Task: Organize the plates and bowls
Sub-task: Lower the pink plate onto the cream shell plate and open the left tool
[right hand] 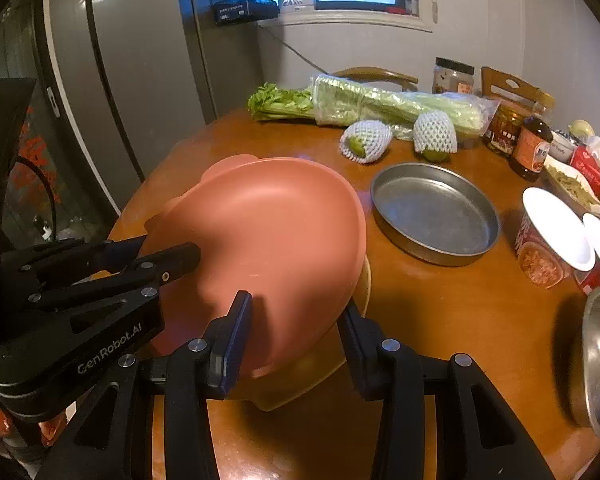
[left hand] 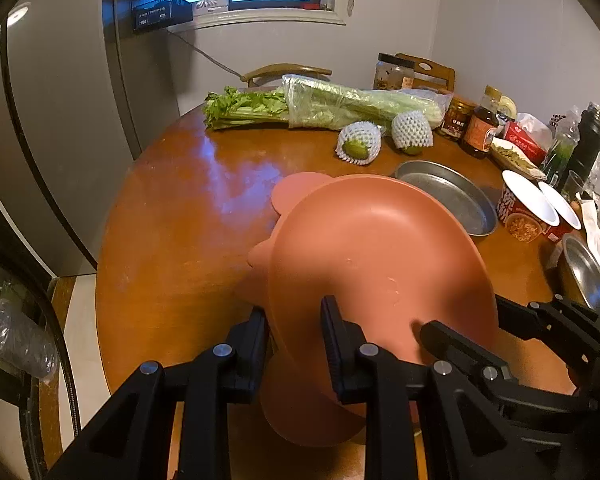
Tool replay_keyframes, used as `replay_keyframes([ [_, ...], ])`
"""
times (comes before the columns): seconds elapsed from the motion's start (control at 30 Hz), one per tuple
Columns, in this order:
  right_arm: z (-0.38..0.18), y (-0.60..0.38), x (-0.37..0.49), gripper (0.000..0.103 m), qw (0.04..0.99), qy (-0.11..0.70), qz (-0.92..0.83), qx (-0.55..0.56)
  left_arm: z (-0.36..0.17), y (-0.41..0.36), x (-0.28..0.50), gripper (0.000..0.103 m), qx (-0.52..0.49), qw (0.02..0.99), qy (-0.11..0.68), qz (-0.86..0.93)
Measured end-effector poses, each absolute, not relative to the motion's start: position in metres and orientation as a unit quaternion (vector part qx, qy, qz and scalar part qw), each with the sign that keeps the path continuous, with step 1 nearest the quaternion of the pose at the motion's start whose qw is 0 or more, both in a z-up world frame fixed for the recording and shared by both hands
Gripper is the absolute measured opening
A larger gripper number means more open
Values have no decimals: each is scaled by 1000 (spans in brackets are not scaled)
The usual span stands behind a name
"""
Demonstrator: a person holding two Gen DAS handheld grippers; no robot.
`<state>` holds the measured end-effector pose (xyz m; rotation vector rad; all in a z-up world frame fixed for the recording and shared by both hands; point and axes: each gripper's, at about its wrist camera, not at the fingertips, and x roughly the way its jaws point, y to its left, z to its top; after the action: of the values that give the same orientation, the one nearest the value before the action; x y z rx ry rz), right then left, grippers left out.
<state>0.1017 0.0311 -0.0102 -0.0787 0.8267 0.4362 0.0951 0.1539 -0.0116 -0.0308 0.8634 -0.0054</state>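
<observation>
Right wrist view: my right tongs (right hand: 296, 344) and left tongs (right hand: 168, 252) both clamp the stiff, light, salmon-pink plastic bowl's (right hand: 268, 232) near rim; slippery above the worktop (right hand: 440, 312).

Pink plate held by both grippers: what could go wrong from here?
1. The pink plate is tilted and pinched only at its near rim by the left gripper and right gripper; uneven motion could twist it loose.
2. Another pink dish lies right beneath; lowering off-centre could knock it.
3. The metal pan sits close beside.
</observation>
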Motion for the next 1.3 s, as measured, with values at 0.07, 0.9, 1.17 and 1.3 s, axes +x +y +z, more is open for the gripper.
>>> replay_keyframes([
  [0.07,-13,31,103,46,890,402,211,-37,-14,154,97,26,-14,908,419,-2],
  [0.9,-19,38,94,47,878,418,227,-55,-22,163,96,26,-30,905,425,7],
  [1.17,-17,43,90,54,880,410,224,-90,-23,166,95,26,-33,904,427,13],
  [1.3,-17,45,88,56,879,408,220,-113,-23,165,95,26,-32,904,426,12],
])
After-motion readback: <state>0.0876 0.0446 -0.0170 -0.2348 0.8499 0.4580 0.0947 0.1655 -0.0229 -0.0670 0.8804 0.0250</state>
